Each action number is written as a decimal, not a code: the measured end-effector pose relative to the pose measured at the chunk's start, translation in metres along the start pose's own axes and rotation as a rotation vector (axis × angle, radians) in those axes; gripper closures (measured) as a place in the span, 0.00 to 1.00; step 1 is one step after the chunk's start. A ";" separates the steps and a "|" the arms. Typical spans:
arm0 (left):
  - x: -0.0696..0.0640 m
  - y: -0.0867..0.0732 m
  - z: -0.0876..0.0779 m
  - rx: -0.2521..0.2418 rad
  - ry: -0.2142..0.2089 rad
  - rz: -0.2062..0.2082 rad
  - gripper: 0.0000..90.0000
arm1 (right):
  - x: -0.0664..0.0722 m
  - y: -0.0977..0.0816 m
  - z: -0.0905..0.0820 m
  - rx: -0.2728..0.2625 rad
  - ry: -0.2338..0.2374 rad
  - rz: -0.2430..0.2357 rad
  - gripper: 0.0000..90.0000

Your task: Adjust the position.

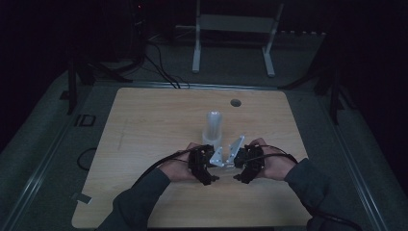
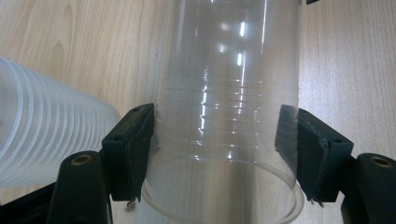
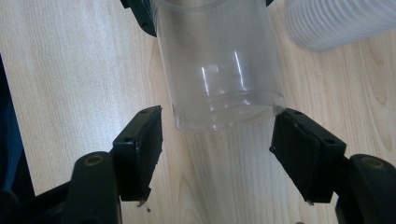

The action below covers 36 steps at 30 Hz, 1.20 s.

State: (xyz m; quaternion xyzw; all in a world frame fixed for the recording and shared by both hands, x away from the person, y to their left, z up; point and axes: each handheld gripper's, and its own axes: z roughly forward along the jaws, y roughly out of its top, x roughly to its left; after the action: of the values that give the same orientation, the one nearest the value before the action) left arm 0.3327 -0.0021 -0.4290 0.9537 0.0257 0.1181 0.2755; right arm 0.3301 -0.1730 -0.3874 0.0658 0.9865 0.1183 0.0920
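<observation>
Right now the left gripper [image 2: 217, 140] is clamped on a clear plastic cup [image 2: 229, 93] near its rim, pads pressed to both sides, cup lying level above the wooden table [image 1: 144, 125]. Facing it, the right gripper [image 3: 217, 149] has its jaws apart, pads just clear of the cup's base end, not touching. Both hands meet at the table's near middle. A stack of cups [image 1: 214, 126] stands just beyond them.
</observation>
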 end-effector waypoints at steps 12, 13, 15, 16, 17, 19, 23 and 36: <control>-0.003 0.001 0.001 -0.050 -0.033 -0.024 0.33 | 0.004 0.006 0.009 0.021 0.002 -0.036 0.35; -0.003 0.000 0.001 -0.049 -0.033 -0.023 0.33 | 0.004 0.007 0.010 0.019 0.001 -0.038 0.35; -0.004 0.000 0.002 -0.052 -0.036 -0.030 0.33 | 0.004 0.007 0.010 0.015 0.003 -0.038 0.36; -0.004 0.000 0.002 -0.052 -0.036 -0.030 0.33 | 0.004 0.007 0.010 0.015 0.003 -0.038 0.36; -0.004 0.000 0.002 -0.056 -0.037 -0.032 0.33 | 0.004 0.006 0.011 0.012 0.003 -0.038 0.36; -0.005 0.000 0.002 -0.063 -0.040 -0.036 0.33 | 0.004 0.006 0.011 0.002 0.001 -0.039 0.39; -0.008 0.000 0.004 -0.096 -0.046 -0.065 0.33 | 0.005 0.004 0.009 -0.011 0.002 -0.035 0.43; -0.010 0.001 0.004 -0.119 -0.028 -0.089 0.26 | 0.005 0.001 0.007 -0.040 -0.001 -0.021 0.46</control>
State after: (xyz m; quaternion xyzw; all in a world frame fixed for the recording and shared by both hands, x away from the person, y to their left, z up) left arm 0.3236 -0.0061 -0.4342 0.9350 0.0573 0.0938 0.3372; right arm 0.3269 -0.1701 -0.3948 0.0534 0.9845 0.1372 0.0949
